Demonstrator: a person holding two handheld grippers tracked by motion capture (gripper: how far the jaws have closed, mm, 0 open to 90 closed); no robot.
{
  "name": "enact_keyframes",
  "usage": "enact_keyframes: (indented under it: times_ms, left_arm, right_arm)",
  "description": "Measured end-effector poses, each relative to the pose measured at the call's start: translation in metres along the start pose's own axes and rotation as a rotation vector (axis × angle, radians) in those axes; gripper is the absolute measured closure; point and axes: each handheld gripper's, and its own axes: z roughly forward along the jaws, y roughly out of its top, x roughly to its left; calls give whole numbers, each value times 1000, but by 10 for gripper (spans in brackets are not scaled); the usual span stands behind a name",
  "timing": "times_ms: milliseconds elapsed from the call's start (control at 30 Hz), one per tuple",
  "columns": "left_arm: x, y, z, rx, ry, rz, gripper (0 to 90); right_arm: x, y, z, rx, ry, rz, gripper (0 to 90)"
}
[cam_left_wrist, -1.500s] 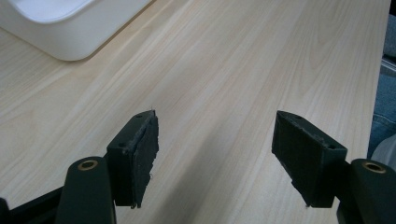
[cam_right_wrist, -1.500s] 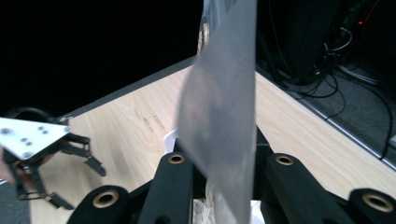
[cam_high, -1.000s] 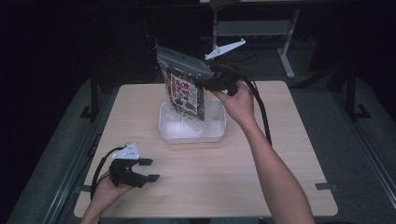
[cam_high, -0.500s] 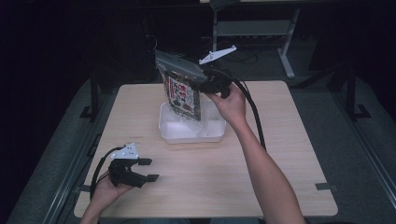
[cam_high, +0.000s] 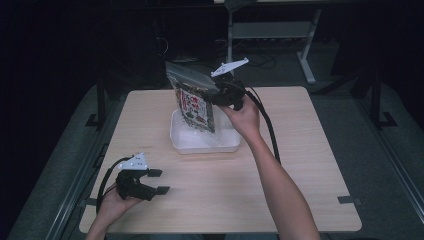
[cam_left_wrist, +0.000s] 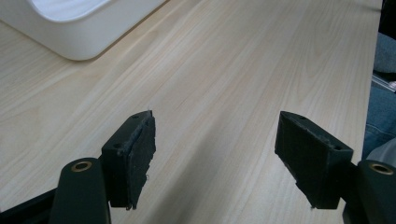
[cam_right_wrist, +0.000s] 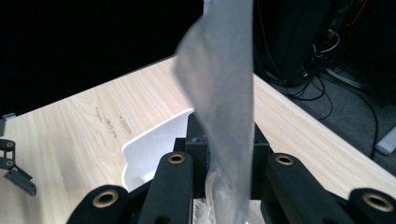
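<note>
Printed plastic pouch held over the white tray.

Near the front left corner of the pale wooden table (cam_high: 300, 165), the left gripper (cam_high: 154, 182) rests in the person's hand with its black jaws spread apart and nothing between them. Farther back, the shallow white rectangular plastic tray (cam_high: 185, 142) sits mid-table. Above it hangs the clear plastic pouch with a red-and-dark printed label (cam_high: 196, 107) (lower edge at the tray), clamped at its upper edge by the right gripper (cam_high: 220, 94).

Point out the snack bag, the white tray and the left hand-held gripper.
Snack bag (cam_high: 196, 109), high view, printed front.
White tray (cam_high: 206, 146), high view, near rim.
Left hand-held gripper (cam_high: 159, 181), high view, midway between its fingertips.
</note>
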Motion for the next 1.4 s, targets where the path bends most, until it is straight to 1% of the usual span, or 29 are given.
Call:
enact_keyframes:
  times_ms: [133,233,533,733,800,833,1000,1233,1400]
  left_arm:
    - [1,0,0,0,-1,-3,276]
    - [1,0,0,-2,1,-3,274]
    - [2,-1,-2,-9,0,-9,275]
    - [2,0,-3,-18,-7,-15,275]
    - [2,0,-4,-20,-6,-16,275]
    - [3,0,-5,-27,-6,-18,275]
    - [3,0,-5,-31,-8,-22,275]
    - [3,1,-5,-33,-9,-19,275]
    - [3,1,-5,-33,-12,-21,275]
  right_arm:
    - [0,-4,4,9,2,5,776]
    - [-1,-7,6,5,10,9,776]
    - [-1,-11,9,9,20,4,776]
    - [-2,-15,11,31,22,1,777]
    - [-1,-17,14,68,11,-18,778]
    - [-1,-17,15,70,11,-19,778]
    - [-3,-19,14,71,27,-15,778]
    - [-5,-21,14,84,28,-25,779]
    - [-8,-21,13,89,24,11,774]
